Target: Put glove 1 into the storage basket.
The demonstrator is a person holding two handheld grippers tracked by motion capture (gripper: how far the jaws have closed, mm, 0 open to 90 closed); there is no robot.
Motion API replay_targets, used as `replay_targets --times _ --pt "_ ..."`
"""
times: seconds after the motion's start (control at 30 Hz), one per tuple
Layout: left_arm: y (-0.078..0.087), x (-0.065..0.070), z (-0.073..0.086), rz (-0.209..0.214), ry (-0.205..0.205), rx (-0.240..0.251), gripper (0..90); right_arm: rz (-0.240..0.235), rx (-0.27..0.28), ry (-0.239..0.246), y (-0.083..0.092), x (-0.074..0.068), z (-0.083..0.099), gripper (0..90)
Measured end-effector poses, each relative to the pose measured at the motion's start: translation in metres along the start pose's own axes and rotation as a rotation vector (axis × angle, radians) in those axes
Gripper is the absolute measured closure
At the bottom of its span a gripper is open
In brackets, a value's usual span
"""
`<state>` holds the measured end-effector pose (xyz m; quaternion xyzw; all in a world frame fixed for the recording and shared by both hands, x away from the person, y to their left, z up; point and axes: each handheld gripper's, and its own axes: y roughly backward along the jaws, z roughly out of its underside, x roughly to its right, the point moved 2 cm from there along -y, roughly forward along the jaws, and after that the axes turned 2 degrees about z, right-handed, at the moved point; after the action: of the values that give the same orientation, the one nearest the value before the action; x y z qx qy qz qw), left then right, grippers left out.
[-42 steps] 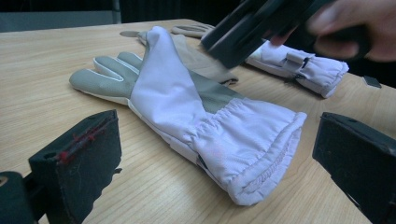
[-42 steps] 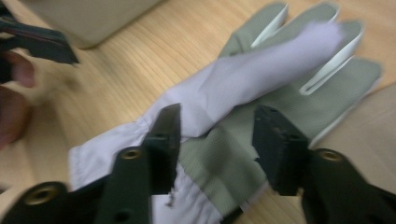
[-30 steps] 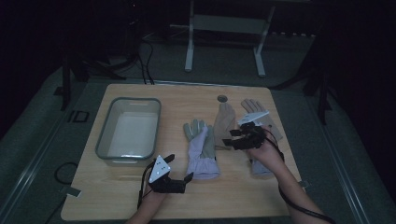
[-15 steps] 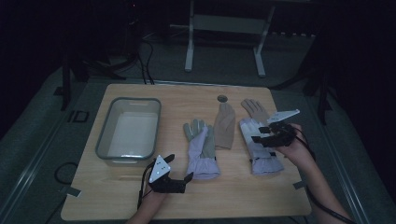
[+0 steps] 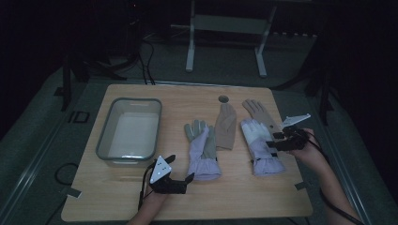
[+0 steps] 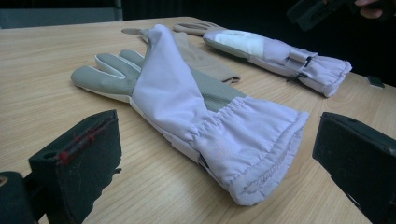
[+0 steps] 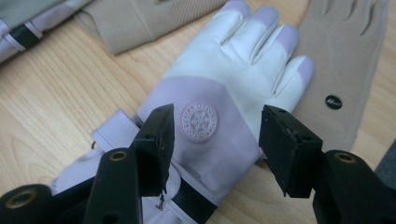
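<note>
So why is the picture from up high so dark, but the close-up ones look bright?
The high view is dim, the room behind nearly black, only the table lit. The left gripper view is brighter: the lilac glove sharp, its own near jaws soft. The right gripper view is bright too, with the white-and-lilac glove and its round badge clear, the jaws a little soft.

The pale wooden tabletop (image 5: 117,197) shows fine straight grain with a smooth, matt finish. The lilac-and-grey cloth glove (image 6: 187,107) is soft woven fabric, its cuff gathered into puckers, its grey palm finely textured. The lilac-and-white cloth glove (image 7: 224,107) carries a round embossed badge. The beige knit gloves (image 5: 226,125) look thin and dull. The clear plastic tub (image 5: 110,140) is faintly glossy.
</note>
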<state>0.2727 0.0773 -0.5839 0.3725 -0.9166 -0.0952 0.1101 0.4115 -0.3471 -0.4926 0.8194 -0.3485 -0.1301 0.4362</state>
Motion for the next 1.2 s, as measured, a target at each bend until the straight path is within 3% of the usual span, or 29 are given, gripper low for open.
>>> replay_targets --times 0.23,0.3,0.4,0.53,0.6,0.7,0.8,0.93,1.1,1.2 --pt "0.0 0.0 0.0 0.0 0.0 0.001 1.4 0.0 -0.049 0.02 -0.016 0.0 0.007 45.0" --pt "0.0 0.0 0.0 0.0 0.001 -0.001 1.4 -0.021 -0.049 0.021 -0.021 0.0 0.008 44.8" --pt "0.0 0.0 0.0 0.001 0.002 -0.002 1.5 -0.001 -0.067 0.048 -0.031 -0.002 0.009 43.2" --pt "0.0 0.0 0.0 0.001 0.004 -0.002 1.5 -0.01 -0.062 0.091 -0.042 -0.003 0.007 42.7" --pt "0.0 -0.001 0.0 0.002 0.007 -0.002 1.5 -0.037 -0.064 0.087 -0.047 -0.002 0.008 44.6" --pt "0.0 0.0 0.0 0.002 0.005 -0.002 1.5 -0.067 -0.071 0.063 -0.053 0.001 0.009 49.0" --pt "0.0 0.0 0.0 0.001 0.003 -0.003 1.5 -0.109 -0.086 0.031 -0.056 0.002 0.011 61.0" --pt "0.0 0.0 0.0 0.001 0.005 -0.002 1.4 -0.079 -0.091 0.0 -0.055 -0.003 0.011 66.2" --pt "0.0 0.0 0.0 0.0 0.003 -0.002 1.5 -0.032 -0.058 -0.055 -0.045 -0.013 0.01 75.5" --pt "0.0 0.0 0.0 0.0 0.003 -0.002 1.5 -0.037 -0.039 -0.078 -0.037 -0.019 0.009 77.2"
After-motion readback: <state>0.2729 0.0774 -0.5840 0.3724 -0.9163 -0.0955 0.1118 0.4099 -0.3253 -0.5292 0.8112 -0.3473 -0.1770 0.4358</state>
